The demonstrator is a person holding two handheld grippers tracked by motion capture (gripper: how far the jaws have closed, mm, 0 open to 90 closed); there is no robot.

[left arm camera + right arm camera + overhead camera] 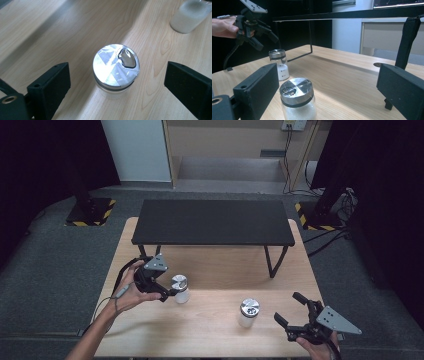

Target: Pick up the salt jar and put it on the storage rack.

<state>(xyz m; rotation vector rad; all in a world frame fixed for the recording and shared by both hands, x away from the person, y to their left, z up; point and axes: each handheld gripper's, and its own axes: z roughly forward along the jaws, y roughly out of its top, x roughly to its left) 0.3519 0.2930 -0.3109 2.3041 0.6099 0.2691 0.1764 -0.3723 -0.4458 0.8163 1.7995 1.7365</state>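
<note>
Overhead, left gripper point(117, 82) fingers apart around glass shaker point(115, 68) (shiny metal lid), right gripper point(329, 95) fingers apart.

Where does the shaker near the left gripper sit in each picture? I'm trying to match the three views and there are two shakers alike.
High view: the left shaker stands left of centre, at the left gripper.
Left gripper view: centre, lid up, between that gripper's open jaws.
Right gripper view: upper left, under the left gripper.
Shared landmark: the second shaker, seen in all three.
</note>
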